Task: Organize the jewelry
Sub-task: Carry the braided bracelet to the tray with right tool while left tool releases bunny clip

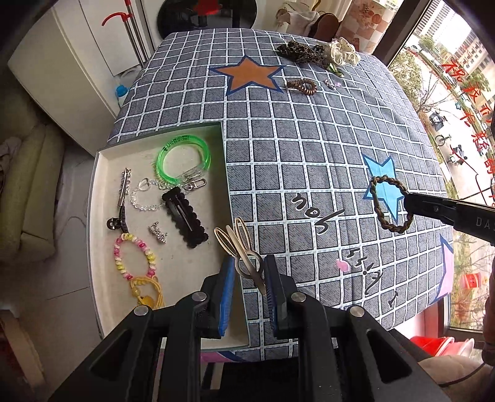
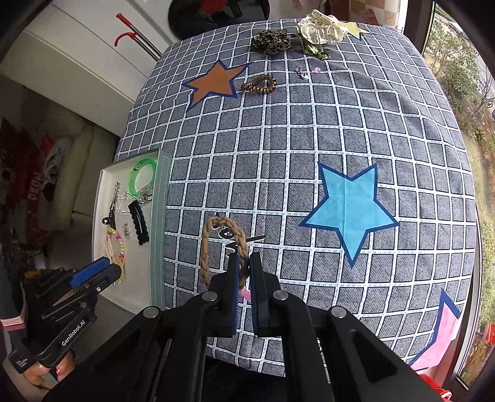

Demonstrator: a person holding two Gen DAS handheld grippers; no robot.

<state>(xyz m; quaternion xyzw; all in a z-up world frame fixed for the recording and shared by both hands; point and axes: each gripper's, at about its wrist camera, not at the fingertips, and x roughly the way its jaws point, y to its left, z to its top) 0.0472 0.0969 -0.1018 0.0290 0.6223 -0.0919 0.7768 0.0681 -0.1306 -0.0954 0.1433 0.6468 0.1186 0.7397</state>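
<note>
Your left gripper is clamped on a cream and silver metal hair clip, held just above the right wall of the shallow white tray; only the left wrist view shows this clip, since in the right wrist view the left gripper appears from the side and the clip is hidden. Your right gripper is closed on a braided tan cord bracelet, which hangs over the checked grey-blue tablecloth; the left wrist view shows the same bracelet in front of the light blue star print. The left wrist view resolves the tray contents: one green translucent bangle, one clear bead chain, one black scalloped snap clip, one dark slim barrette, one small silver charm, one pink and yellow bead bracelet and one yellow cord piece. At the far table edge you have one leopard-print scrunchie, one cream dotted scrunchie, one brown coil hair tie and one small silver trinket. The right wrist view alone shows two whole stars, one orange and one light blue.
</note>
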